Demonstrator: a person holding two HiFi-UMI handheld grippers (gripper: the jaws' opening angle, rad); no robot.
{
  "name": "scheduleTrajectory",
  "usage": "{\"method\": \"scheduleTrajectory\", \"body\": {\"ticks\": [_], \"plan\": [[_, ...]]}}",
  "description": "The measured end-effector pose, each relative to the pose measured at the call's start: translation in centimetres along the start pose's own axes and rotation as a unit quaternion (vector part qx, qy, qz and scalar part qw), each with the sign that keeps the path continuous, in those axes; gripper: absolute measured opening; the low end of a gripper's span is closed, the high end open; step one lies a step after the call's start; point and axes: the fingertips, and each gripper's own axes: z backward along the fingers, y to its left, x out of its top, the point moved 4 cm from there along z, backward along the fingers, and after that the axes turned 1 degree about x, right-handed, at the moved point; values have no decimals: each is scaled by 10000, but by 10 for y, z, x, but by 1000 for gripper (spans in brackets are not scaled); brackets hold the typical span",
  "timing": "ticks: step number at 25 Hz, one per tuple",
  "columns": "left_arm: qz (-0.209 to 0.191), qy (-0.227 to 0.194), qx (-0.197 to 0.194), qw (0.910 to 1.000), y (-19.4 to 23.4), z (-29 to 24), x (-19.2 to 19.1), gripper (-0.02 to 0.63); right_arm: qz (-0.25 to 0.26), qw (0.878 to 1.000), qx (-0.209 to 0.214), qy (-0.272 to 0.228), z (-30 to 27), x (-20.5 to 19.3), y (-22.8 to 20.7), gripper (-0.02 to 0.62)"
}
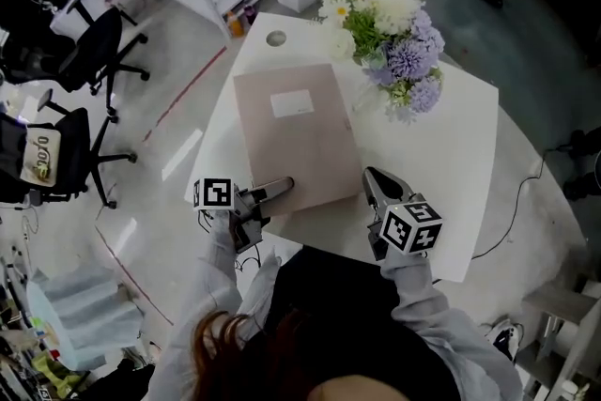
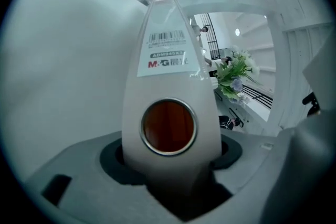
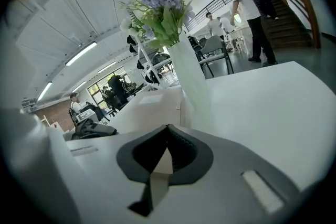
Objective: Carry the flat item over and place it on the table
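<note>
A flat beige folder [image 1: 296, 141] with a white label lies on the white table [image 1: 451, 136], its near edge by the table's front edge. My left gripper [image 1: 282, 186] is at the folder's near-left corner. In the left gripper view the folder's spine [image 2: 168, 60], with a round ring hole and a barcode label, stands between the jaws of the left gripper [image 2: 170, 157], and both pads rest against it. My right gripper [image 1: 373, 181] is at the near-right corner. A thin beige sliver of the folder shows between the nearly closed jaws of the right gripper [image 3: 168, 136].
A vase of white and purple flowers [image 1: 385, 23] stands on the table just beyond the folder's far-right corner, and shows close ahead as the vase [image 3: 191, 86]. Black office chairs [image 1: 94, 52] stand to the left on the floor. People stand in the distance by a staircase [image 3: 252, 2].
</note>
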Motion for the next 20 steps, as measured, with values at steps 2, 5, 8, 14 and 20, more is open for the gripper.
{"method": "scheduleTrajectory", "body": {"ticks": [2,5,8,14,20], "plan": [[72,95,65,9999,7,-1,2,319,22,10000,8,-1,-2,-1,0,8],[91,159,97,9998,14,-1,3,329,71,10000,8,60,-5,-6,-2,8],[-8,170,276,9995,16,-1,4,350,56,9999,4,103,-6,-8,-7,8],[-555,84,995,9935,11,3,13,406,10,10000,37,66,-7,-5,-10,8],[-1697,-291,2215,9598,14,17,29,482,23,10000,-1,-11,-6,-1,-11,8]]}}
